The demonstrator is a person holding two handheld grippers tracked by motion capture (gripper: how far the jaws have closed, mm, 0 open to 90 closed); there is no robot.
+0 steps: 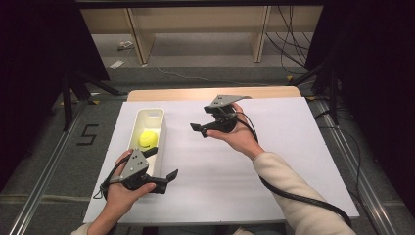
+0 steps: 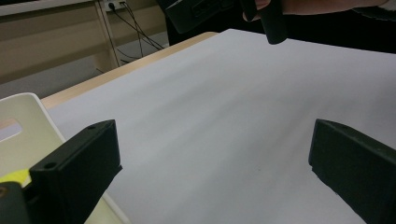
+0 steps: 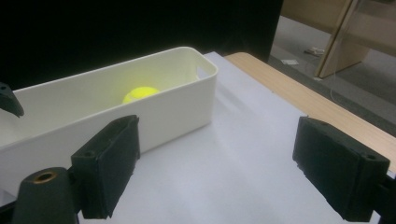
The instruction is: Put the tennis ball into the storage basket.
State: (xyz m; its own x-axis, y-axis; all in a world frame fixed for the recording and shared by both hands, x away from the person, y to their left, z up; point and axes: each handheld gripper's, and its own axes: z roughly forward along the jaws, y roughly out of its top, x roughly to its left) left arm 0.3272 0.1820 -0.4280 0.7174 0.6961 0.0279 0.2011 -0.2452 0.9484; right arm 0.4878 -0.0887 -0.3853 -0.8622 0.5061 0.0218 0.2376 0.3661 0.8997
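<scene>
High view, left of centre: ball (image 1: pixel 148 139) sits in the bin (image 1: pixel 159 128), probably light and squashy, so pinch across its middle. Both grippers, left (image 1: pixel 170 176) and right (image 1: pixel 197 129), gape empty.

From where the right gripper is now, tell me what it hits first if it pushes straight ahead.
Probably the white bin: the open right gripper points at its near long wall across bare white sheet. The yellow ball sits inside, behind that wall. Depth is unclear.

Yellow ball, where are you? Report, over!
Yellow ball in the white bin. Left gripper open, empty, beside bin. Right gripper open, empty, over the table. Nothing in the way.
</scene>
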